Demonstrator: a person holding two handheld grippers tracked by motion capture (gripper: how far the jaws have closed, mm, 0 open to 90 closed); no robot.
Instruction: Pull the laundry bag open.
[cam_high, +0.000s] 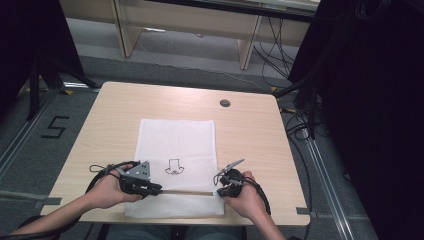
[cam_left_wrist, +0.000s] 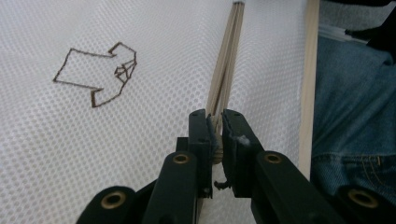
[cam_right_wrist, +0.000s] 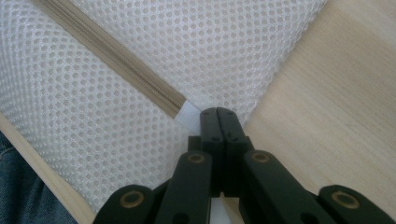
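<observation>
The likeliest trouble is at the left gripper (cam_left_wrist: 215, 122): its jaws pinch something small and pale at the near end of the beige zipper (cam_left_wrist: 227, 60), probably the slider pull, and the hold is narrow. A pull off the zipper's line could let it slip out, or jam the slider in the mesh beside the teeth. The zipper's two sides look slightly parted just ahead of this gripper, so I judge the bag partly open there.

The second risk sits at the right gripper (cam_right_wrist: 217, 116). Its jaws are pressed fully together on the white fabric tab at the zipper's (cam_right_wrist: 112, 60) far end, right at the bag's edge. If that anchor lets go, or the hands pull unevenly, the whole white mesh laundry bag (cam_high: 176, 145) would slide or bunch across the wooden table (cam_high: 250, 135) instead of the slider travelling.

In the high view the left gripper (cam_high: 150, 189) and right gripper (cam_high: 220, 186) face each other along the bag's near edge, the zipper (cam_high: 186, 192) stretched straight between them. A small brown line drawing (cam_high: 174, 168) lies on the mesh just beyond. The table's near edge and the person's jeans (cam_left_wrist: 355, 107) are close behind both hands.
</observation>
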